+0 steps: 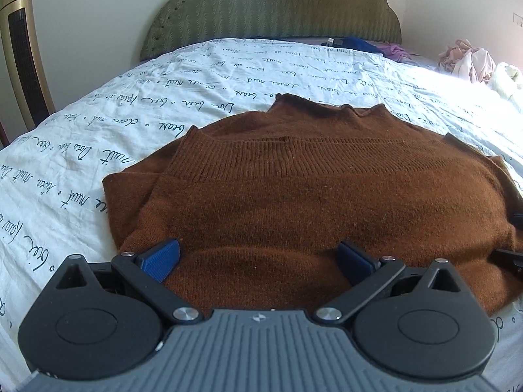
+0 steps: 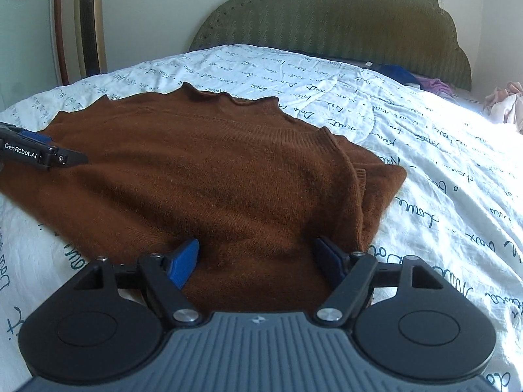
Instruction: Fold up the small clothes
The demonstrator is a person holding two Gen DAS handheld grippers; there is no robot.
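A brown knit sweater [image 1: 294, 192] lies flat on the bed, partly folded, its ribbed hem band doubled over toward the collar at the far side. It also shows in the right wrist view [image 2: 212, 176]. My left gripper [image 1: 261, 258] is open, its blue pads spread over the sweater's near left edge. My right gripper [image 2: 258, 258] is open, its pads spread over the sweater's near right edge. The left gripper's side [image 2: 36, 153] shows at the left of the right wrist view. The right gripper's edge [image 1: 511, 256] shows at the far right of the left wrist view.
The bed has a white sheet with dark script [image 1: 163, 98] and a green padded headboard [image 1: 271, 9]. Blue and purple clothes [image 1: 376, 47] lie near the headboard. A pile of pink and white clothes [image 1: 474, 65] lies at the right. A gold tower fan [image 1: 23, 49] stands left.
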